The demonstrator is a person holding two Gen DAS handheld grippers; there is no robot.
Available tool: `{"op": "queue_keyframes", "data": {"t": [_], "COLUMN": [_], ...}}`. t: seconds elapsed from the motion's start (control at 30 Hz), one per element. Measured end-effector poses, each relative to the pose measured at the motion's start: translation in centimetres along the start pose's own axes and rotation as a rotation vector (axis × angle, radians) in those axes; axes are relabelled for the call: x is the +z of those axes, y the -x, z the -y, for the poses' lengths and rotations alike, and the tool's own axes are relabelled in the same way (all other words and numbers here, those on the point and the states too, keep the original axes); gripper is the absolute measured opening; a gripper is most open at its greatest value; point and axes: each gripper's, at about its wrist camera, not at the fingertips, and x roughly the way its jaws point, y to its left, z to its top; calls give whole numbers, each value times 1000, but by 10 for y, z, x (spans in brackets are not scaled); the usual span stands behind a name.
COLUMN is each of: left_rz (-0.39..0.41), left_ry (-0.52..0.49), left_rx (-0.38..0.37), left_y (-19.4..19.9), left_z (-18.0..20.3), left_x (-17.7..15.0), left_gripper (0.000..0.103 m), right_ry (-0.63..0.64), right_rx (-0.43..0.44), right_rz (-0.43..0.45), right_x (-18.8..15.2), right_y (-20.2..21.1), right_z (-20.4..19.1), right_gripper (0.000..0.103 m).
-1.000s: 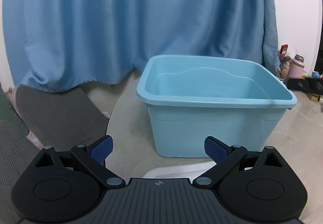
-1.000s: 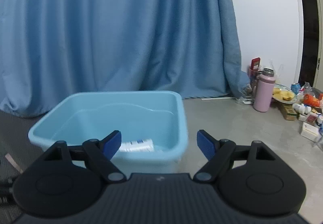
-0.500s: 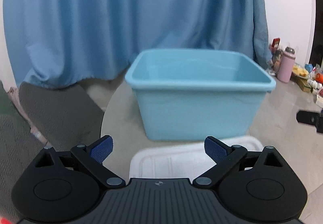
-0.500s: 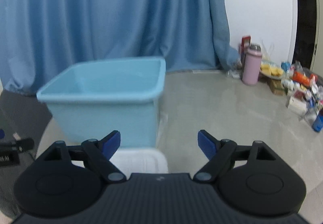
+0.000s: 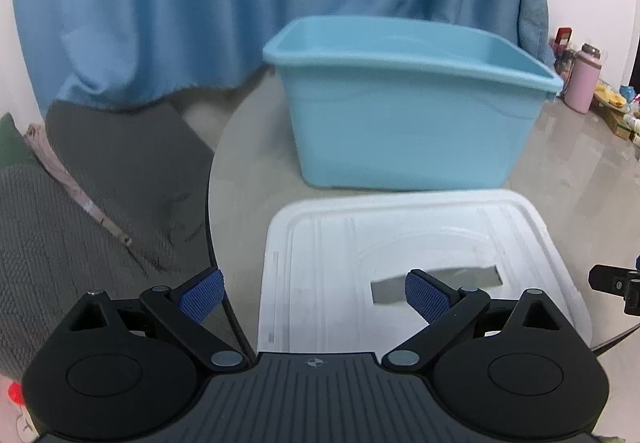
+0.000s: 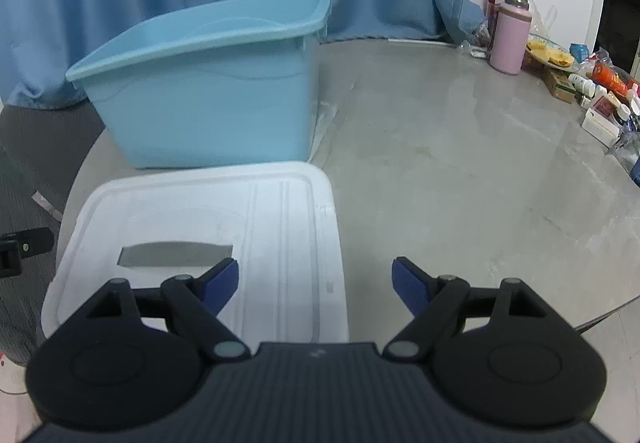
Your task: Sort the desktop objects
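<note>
A light blue plastic bin (image 5: 412, 123) (image 6: 208, 99) stands on the round grey table, and its inside is hidden from this low angle. In front of it a white lid (image 5: 400, 239) (image 6: 200, 227) with a cut-out handle slot (image 5: 460, 277) lies flat. My left gripper (image 5: 314, 293) is open above the lid's left edge, one pad outside the lid and one near the slot. Over the lid's right edge my right gripper (image 6: 316, 283) hangs open too. Nothing sits between either pair of fingers.
A pink bottle (image 6: 510, 39) (image 5: 586, 83) and several small packets and bottles (image 6: 596, 87) crowd the table's far right. A blue curtain (image 5: 240, 3) hangs behind. Grey fabric (image 5: 80, 183) lies beyond the table's left edge. The table's near right edge (image 6: 600, 319) is close.
Both grippers have sunk and tilted down in front of the bin. The white lid has come into view under them, and the bin's inside has dropped out of sight.
</note>
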Motion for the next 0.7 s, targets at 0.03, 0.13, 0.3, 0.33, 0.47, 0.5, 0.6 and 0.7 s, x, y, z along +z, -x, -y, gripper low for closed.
{"op": "queue_keyframes", "data": {"t": [0.03, 0.13, 0.3, 0.33, 0.47, 0.5, 0.6, 0.7], "left_rz": [-12, -56, -145, -152, -182, -194, -226, -249], "left_ry": [1, 7, 39, 35, 28, 33, 53, 71], "left_rx": [-1, -1, 20, 23, 16, 14, 13, 8], "left_y": [-2, -8, -24, -27, -34, -36, -41, -46], "left_z": [-1, -4, -15, -17, -20, -20, -21, -23], "left_x": [-1, -5, -3, -2, 4, 6, 9, 13], "left_gripper": [99, 99, 99, 99, 99, 99, 99, 99], "right_ry": [3, 10, 12, 12, 19, 19, 8, 11], "right_rx": [-1, 0, 7, 8, 16, 19, 33, 33], "right_rz": [-9, -41, -77, -85, -121, -131, -157, -181], "right_x": [0, -1, 0, 1, 5, 6, 8, 12], "right_y": [-2, -8, -17, -19, -29, -32, -38, -46], "right_z": [-1, -1, 2, 3, 3, 4, 5, 4], "right_gripper": [84, 84, 84, 84, 84, 84, 84, 84]}}
